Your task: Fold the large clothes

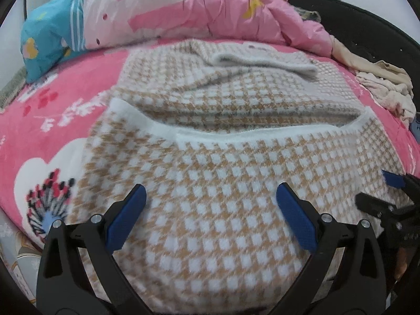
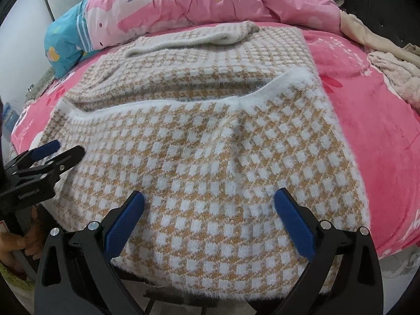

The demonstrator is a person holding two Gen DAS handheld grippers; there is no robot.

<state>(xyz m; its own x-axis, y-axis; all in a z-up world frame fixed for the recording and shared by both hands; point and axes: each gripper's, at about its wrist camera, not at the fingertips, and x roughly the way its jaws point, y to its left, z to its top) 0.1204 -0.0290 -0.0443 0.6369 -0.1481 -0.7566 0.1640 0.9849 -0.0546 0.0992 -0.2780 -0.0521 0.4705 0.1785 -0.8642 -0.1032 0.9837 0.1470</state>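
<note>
on the pink bed (image 1: 65, 110) — checked sweater (image 1: 223, 183); left tool (image 1: 211, 191) and right tool (image 2: 209, 195) gape wide, empty.

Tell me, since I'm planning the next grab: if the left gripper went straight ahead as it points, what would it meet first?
Most likely the checked sweater: the open left gripper points onto its near folded layer, though depth is unclear.

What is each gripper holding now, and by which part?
Nothing is held. The left gripper and the right gripper are both open above the near part of the checked sweater.
</note>
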